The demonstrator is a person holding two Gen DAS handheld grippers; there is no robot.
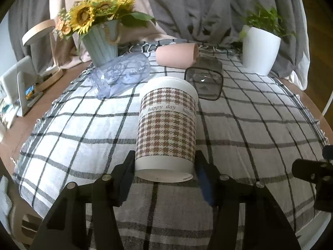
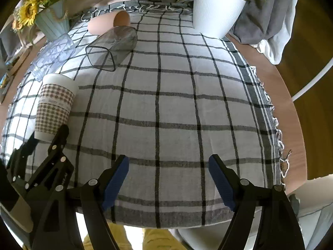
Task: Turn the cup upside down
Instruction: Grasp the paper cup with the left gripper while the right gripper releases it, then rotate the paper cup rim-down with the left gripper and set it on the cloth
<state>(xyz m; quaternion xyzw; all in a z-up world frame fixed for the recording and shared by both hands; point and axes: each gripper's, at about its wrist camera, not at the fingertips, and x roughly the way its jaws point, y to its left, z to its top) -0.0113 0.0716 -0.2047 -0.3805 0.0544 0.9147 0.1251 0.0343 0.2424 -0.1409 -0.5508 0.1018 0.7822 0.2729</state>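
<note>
A houndstooth paper cup (image 1: 166,127) marked "happy day" lies on its side on the checked cloth, base end toward me. My left gripper (image 1: 164,166) has its fingers against both sides of the cup's base end, shut on it. The cup also shows in the right wrist view (image 2: 55,104), with the left gripper (image 2: 49,134) at its near end. My right gripper (image 2: 168,179) is open and empty above the cloth near the table's front edge.
A pink cup (image 1: 177,57), a smoky square glass (image 1: 205,81) and a clear bluish glass (image 1: 122,74) lie on their sides behind. A sunflower vase (image 1: 102,43) stands back left, a white plant pot (image 1: 260,50) back right. Wooden table edge (image 2: 291,108) at right.
</note>
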